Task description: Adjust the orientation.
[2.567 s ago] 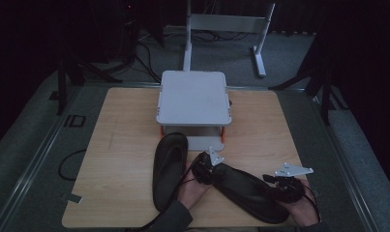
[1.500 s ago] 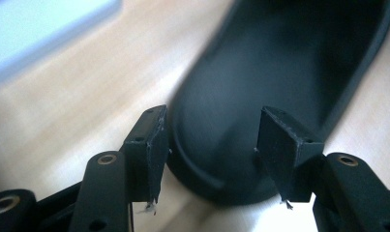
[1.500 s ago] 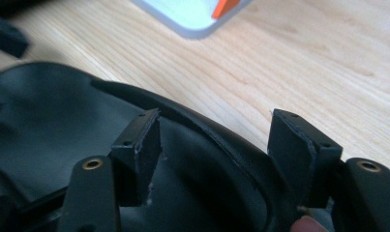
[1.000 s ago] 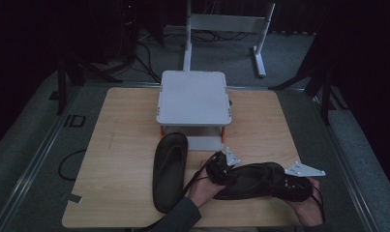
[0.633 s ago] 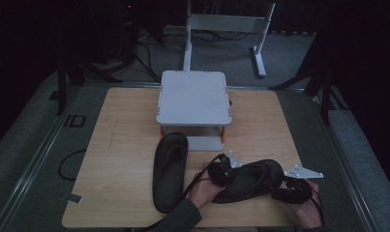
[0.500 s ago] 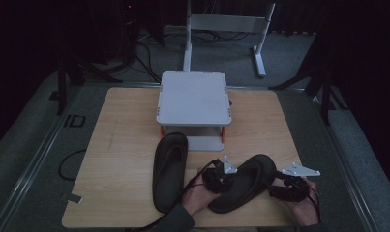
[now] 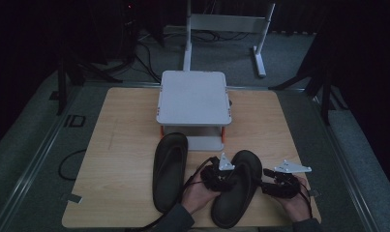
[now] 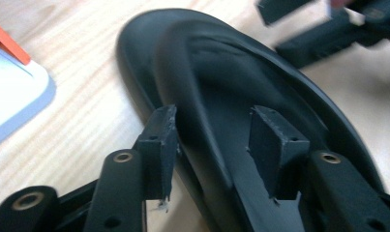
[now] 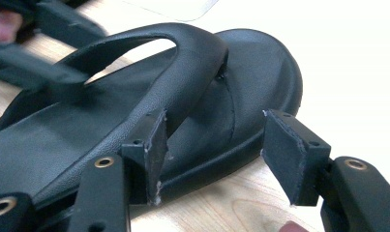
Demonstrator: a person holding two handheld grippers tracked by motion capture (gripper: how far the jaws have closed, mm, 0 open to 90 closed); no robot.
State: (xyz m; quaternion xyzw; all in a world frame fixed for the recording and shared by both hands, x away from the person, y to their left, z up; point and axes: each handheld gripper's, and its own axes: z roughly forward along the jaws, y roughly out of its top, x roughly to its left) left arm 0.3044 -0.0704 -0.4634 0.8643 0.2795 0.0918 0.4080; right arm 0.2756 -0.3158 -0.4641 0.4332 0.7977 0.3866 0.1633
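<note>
Two black rubber flip-flops lie before the white stand (image 7: 193, 96); the right flip-flop (image 7: 237, 186) looks light and bendy. Left gripper (image 8: 212, 140) straddles its edge loosely, right gripper (image 9: 217, 154) apparently released; grip the strap.

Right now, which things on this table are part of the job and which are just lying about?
Part of the job:
right sandal, between both claws
left sandal, lying beside it
left claw
right claw

Just lying about:
white two-tier stand
table
white frame on the floor behind
</note>
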